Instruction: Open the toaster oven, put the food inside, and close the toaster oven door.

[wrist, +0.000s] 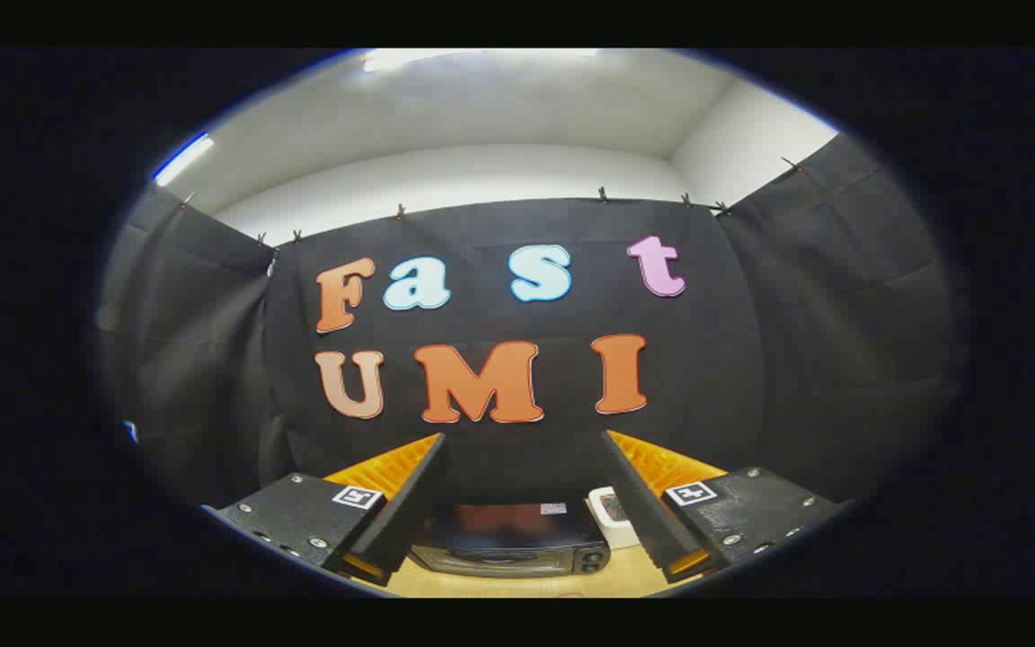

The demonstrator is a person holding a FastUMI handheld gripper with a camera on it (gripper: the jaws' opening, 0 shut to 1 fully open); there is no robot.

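Observation:
A dark toaster oven (508, 539) stands on the wooden table (517, 584), seen between and beyond my two fingers, with its glass door shut and its knobs on its right side. My gripper (522, 449) is held well above and back from it, pointing at the booth wall. Its fingers (410, 503) stand wide apart with nothing between them, so it is open. The food cannot be made out.
A small white object (612, 517) sits just right of the toaster oven, partly behind my right finger. Black cloth walls close the booth at the back and on both sides.

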